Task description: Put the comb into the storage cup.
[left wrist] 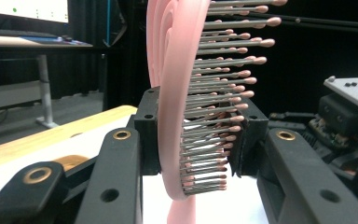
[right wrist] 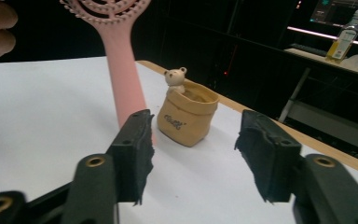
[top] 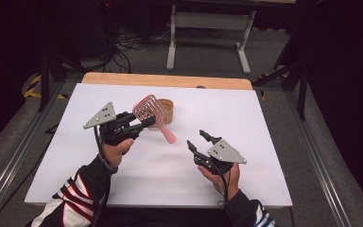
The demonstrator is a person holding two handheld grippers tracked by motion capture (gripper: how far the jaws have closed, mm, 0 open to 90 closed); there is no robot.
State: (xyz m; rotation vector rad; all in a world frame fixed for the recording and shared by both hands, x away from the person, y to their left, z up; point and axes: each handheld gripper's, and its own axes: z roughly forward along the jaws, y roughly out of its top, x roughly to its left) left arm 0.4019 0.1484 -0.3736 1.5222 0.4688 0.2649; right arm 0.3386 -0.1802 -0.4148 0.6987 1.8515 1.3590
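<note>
The pink hairbrush (left wrist: 170, 93) is moulded in smooth, glossy plastic, with thin metal-looking pins tipped in pink beads. Matt black plastic forms the left hand-held gripper (left wrist: 191, 135). The worktop (top: 264, 123) is covered in matt white sheet, edged in bare wood at 12 o'clock.

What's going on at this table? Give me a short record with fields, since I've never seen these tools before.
Setting: white table top with a wooden far edge
Left gripper: shut on the head of a pink hairbrush, pads pressing its back and bristles
Hairbrush: held off the table, handle pointing down toward the table
Right gripper: open, nothing between its jaws
Tan holder: stands on the table beyond the brush, a small bear figure at its rim
Contact: right gripper apart from both brush and holder
</note>
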